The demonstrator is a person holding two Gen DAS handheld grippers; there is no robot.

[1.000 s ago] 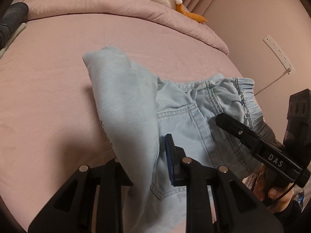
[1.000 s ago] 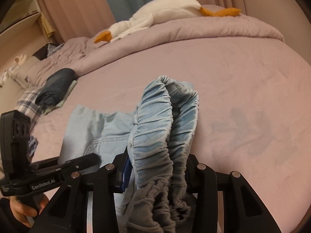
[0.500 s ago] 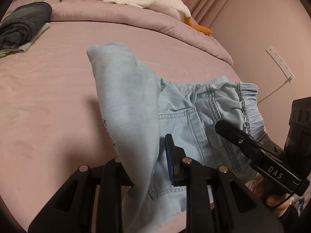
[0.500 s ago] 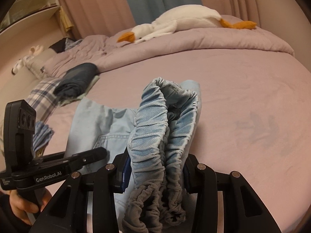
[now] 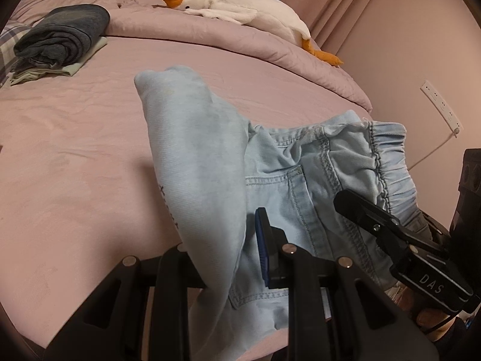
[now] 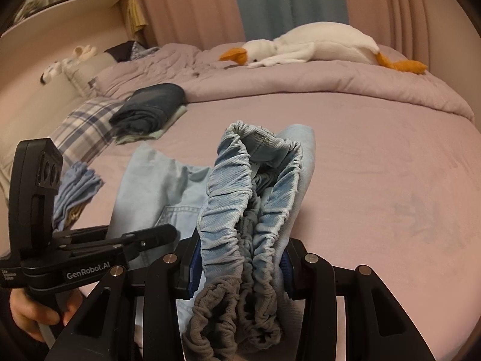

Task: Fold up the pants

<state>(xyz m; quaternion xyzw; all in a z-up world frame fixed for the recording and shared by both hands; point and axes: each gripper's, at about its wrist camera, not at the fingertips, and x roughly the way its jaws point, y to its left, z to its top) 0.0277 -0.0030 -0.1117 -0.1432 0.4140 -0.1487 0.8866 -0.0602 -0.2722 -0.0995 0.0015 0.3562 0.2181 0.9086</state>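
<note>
Pants are light denim, held up off the pink bed by both grippers, w/ the rest draping down toward the near edge. Left gripper has its jaws clamped on a folded pant leg, which stands up between the fingers & flops over at the top, so the grip looks set near a fold to carry that end. Right gripper has its jaws closed on the bunched elastic waistband, several layers thick, which is why its jaws sit wider than the left's. Holding leg end & waist at once prob. lets the person bring the two together or lay the pants flat on the bed for the next fold. Back pocket faces up between the two grips. A folded dark stack sits far left, a goose plush on the duvet behind, both well apart from the pants.
</note>
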